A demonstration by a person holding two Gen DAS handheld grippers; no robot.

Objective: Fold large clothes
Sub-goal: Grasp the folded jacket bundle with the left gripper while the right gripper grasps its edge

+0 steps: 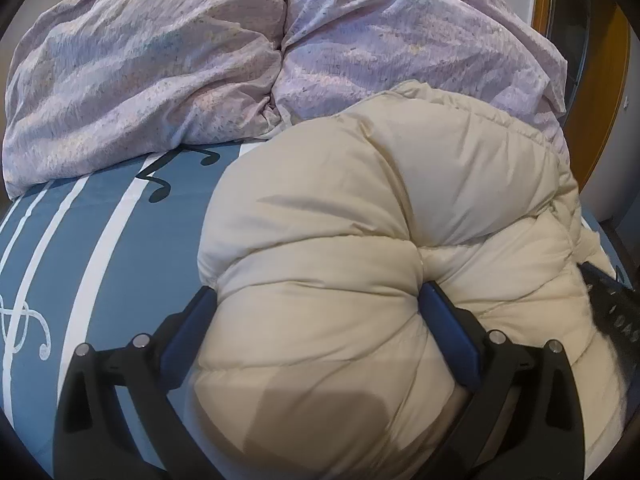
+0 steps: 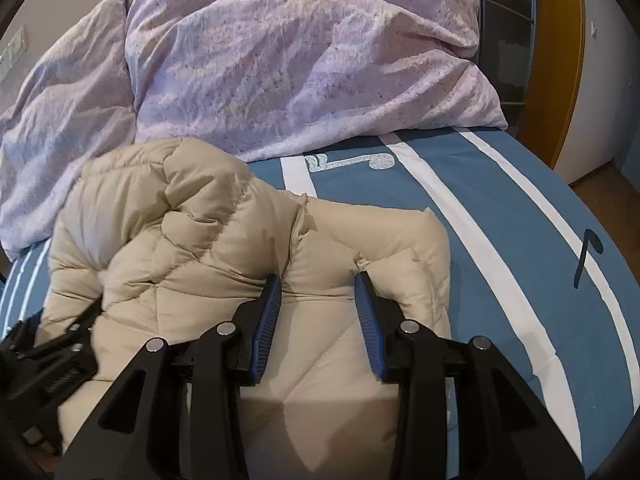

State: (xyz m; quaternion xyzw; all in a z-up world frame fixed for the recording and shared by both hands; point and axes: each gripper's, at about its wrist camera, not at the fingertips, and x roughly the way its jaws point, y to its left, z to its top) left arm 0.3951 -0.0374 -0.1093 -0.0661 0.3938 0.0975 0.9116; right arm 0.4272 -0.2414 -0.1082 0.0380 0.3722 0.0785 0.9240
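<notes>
puffer jacket point(image 2: 224, 248) bunched on bed point(image 2: 500, 216), near duvet point(image 2: 304, 60) | left hand-held gripper point(image 1: 320, 300) clamps thick roll, keeping fold | right hand-held gripper point(image 2: 318, 280) pinches edge, likely to lay flat

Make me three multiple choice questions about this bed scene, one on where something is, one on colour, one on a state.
1. Where does the jacket lie?
A. on the blue sheet
B. on the floor
C. on a chair

2. What colour is the duvet?
A. green
B. pale pink
C. black

3. What is the left gripper doing?
A. hanging open above the duvet
B. gripping a bunch of jacket
C. resting empty on the sheet

Answers: 1 A, the jacket lies on the striped blue sheet below the duvet. 2 B, the crumpled duvet is pale pink. 3 B, padding bulges between its blue pads.
</notes>
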